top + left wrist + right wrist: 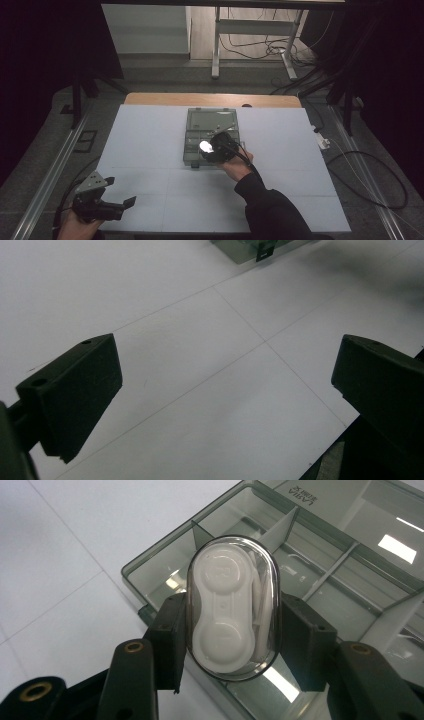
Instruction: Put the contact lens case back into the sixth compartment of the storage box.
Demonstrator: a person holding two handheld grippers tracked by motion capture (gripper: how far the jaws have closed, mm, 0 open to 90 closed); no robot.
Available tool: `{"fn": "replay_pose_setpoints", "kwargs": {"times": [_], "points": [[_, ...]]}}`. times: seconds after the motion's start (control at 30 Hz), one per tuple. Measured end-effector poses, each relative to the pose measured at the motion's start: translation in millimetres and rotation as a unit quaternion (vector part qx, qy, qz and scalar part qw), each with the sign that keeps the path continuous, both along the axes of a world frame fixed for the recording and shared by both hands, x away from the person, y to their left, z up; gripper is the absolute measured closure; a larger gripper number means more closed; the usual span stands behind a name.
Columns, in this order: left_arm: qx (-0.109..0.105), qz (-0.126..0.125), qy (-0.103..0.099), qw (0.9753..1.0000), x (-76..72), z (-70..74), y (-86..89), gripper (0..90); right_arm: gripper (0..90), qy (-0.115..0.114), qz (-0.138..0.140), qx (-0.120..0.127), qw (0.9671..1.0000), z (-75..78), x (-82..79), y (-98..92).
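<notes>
The desk (150, 150) is covered by a white sheet with thin seams, and it lies under both pairs of jaws. On it, toward the middle, sits a grey see-through box (211, 137) with its lid swung back and its tray split by thin walls into compartments (320, 580).

The right gripper (233, 645) hangs over the near part of that tray. In the right gripper view, the box's near corner lies just left of and below the jaws, and the compartments spread out beyond them and to their right. The lid, with a bright glare spot, is farthest from the jaws.

The left gripper (112, 192) rests at the desk's near left corner, well apart from the box. Its jaws are spread wide with nothing but bare white sheet between them; in the left gripper view, a corner of the box (250, 250) peeks in far ahead of them.

The case (232, 607), a small oval clear shell with a white two-cup insert, stands on end between the right jaws, which pinch it on its two long sides. Its top rises beyond the jaw tips, above the tray.
</notes>
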State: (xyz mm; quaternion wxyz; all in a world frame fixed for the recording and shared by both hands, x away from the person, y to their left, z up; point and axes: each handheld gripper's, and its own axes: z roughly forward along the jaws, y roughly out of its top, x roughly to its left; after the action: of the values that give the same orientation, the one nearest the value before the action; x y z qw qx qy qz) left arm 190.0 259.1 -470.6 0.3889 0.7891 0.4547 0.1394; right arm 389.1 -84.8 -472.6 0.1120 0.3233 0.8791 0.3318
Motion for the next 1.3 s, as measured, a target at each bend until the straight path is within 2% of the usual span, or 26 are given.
{"fn": "replay_pose_setpoints", "kwargs": {"times": [0.23,0.5,0.8,1.0,1.2,1.3], "points": [[0.0,-0.001,0.0,1.0,0.1,0.0,0.1,0.4,49.2,0.0,-0.008,-0.002,1.0,-8.9,6.9,6.2],[-0.001,-0.002,0.0,1.0,0.1,0.0,0.5,0.4,48.4,-0.004,-0.006,-0.01,0.9999,-16.1,7.4,12.9],[-0.001,-0.001,0.0,1.0,0.2,0.0,0.2,0.4,28.4,0.009,-0.014,0.004,0.9999,-13.9,9.1,11.8],[-0.001,-0.002,0.0,1.0,0.2,-0.1,0.2,0.5,13.2,0.007,-0.004,-0.004,1.0,-12.8,9.3,9.7],[-0.002,-0.001,0.0,1.0,0.2,0.0,0.7,0.4,8.8,0.019,0.016,0.011,0.9996,-4.6,3.6,0.1],[-0.002,-0.001,0.001,1.0,0.3,0.0,0.7,0.5,6.0,0.027,0.026,0.01,0.9992,-2.2,-0.1,-5.1]]}}
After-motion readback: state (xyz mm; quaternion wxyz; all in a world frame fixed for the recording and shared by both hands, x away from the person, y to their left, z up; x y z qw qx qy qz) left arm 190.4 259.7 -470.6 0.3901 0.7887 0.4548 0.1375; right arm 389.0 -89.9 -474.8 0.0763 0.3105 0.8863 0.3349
